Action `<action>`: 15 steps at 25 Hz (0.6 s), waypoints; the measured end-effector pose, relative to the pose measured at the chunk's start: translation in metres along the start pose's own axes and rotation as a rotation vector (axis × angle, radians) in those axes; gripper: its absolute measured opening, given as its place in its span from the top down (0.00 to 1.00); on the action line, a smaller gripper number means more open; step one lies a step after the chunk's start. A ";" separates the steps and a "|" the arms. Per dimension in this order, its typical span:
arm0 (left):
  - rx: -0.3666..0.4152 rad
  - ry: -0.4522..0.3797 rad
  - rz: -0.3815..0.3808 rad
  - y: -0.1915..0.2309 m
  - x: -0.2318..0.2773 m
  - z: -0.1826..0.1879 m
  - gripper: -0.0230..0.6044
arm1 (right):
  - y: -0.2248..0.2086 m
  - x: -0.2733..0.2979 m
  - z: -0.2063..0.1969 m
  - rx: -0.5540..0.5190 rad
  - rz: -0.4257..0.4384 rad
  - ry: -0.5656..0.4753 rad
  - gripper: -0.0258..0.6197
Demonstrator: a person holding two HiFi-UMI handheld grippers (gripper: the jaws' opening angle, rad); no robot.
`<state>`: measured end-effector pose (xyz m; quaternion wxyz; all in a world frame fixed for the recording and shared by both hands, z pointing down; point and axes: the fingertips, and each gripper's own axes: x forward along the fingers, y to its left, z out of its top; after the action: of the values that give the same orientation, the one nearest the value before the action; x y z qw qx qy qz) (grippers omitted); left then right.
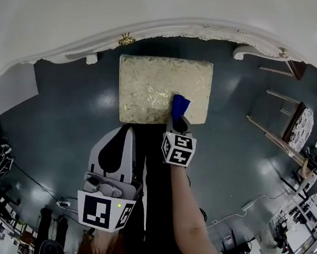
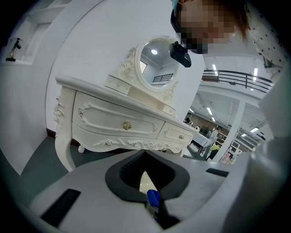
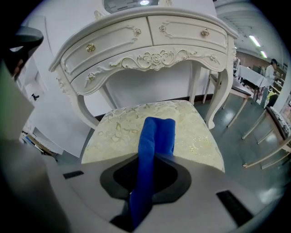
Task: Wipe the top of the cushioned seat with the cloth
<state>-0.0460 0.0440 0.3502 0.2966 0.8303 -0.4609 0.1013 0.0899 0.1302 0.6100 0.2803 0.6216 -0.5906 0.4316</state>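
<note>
A: Blue cloth (image 1: 179, 105) is clamped in the right tool (image 1: 177, 119), jaws closed tight on it, and its folded free end pokes out over the cushioned seat (image 1: 151, 89)!

B: Whereabouts on the seat?

A: Close to the front edge, right of centre in the head view. The seat is gold-patterned and stands on the dark floor (image 1: 65, 114), just in front of the white dressing table (image 1: 158, 17).

B: And the left tool (image 1: 126, 129)?

A: It's just short of the seat's near edge. Its 2 jaws are drawn together with nothing gripped, and a sliver of seat and cloth shows beyond the tips.
</note>
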 end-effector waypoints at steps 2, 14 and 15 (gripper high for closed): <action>-0.001 -0.002 0.011 0.004 -0.001 0.001 0.97 | 0.005 0.001 0.000 -0.002 0.007 0.001 0.87; -0.015 -0.018 0.055 0.021 -0.008 0.005 0.97 | 0.033 0.005 0.000 -0.025 0.046 0.012 0.87; -0.017 -0.019 0.058 0.022 -0.009 0.005 0.97 | 0.035 0.005 0.000 -0.026 0.049 0.013 0.87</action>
<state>-0.0693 0.0384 0.3513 0.2961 0.8150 -0.4883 0.0979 0.0549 0.1228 0.6089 0.2816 0.6005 -0.6095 0.4344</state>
